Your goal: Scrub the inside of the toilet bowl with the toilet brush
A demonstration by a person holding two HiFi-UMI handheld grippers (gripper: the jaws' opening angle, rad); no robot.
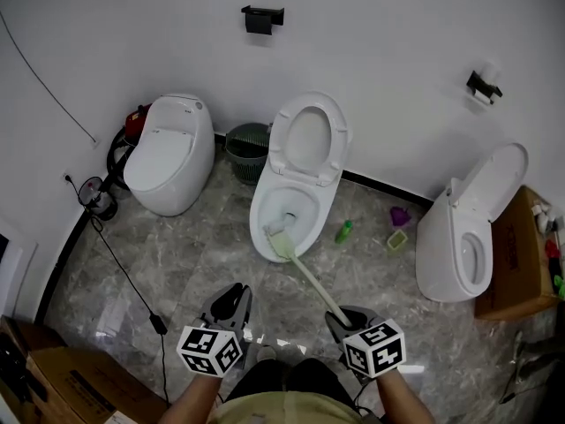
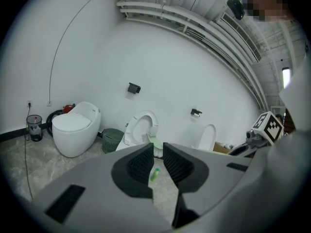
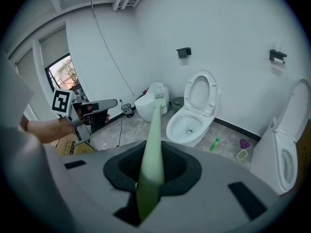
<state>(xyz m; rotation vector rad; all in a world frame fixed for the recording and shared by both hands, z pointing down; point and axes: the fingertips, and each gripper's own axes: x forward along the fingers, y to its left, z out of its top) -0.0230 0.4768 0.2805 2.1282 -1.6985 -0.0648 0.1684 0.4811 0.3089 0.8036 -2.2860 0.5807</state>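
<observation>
While the right gripper point(image 1: 342, 321) has its fingers clamped on the pale green handle of the toilet brush point(image 1: 307, 275), the brush head shows at the near rim of the open toilet bowl point(image 1: 259, 203) in the head view. The right gripper view puts the head up in the air, left of the bowl, so it looks raised, not down inside. Judgement: scrubbing is either not started or between strokes, cannot tell which. No foam or marks show in the bowl. Left to do: lower the head in and work round the inner walls. The lid point(image 1: 311, 113) stands up against the far wall, so access is free.

The left gripper point(image 1: 233, 297) hangs at near left, apart from the brush. Its fingers are a narrow slit apart with nothing between them.

Around:
- A closed toilet point(image 1: 168, 153) is at far left.
- A dark waste basket point(image 1: 246, 147) is at the wall between that toilet and the open one.
- A green bottle point(image 1: 343, 231) lies on the floor point(image 1: 203, 254) just right of the bowl.
- A purple item point(image 1: 400, 215) and a small container point(image 1: 397, 239) are further right.
- A third toilet point(image 1: 446, 246) is at right with its lid up, and a cardboard box point(image 1: 521, 259) is beside it.
- A black cable point(image 1: 132, 281) runs over the floor at left.

Nothing lies between brush and bowl. The bottle is the nearest thing and could get knocked if the handle swings right.
</observation>
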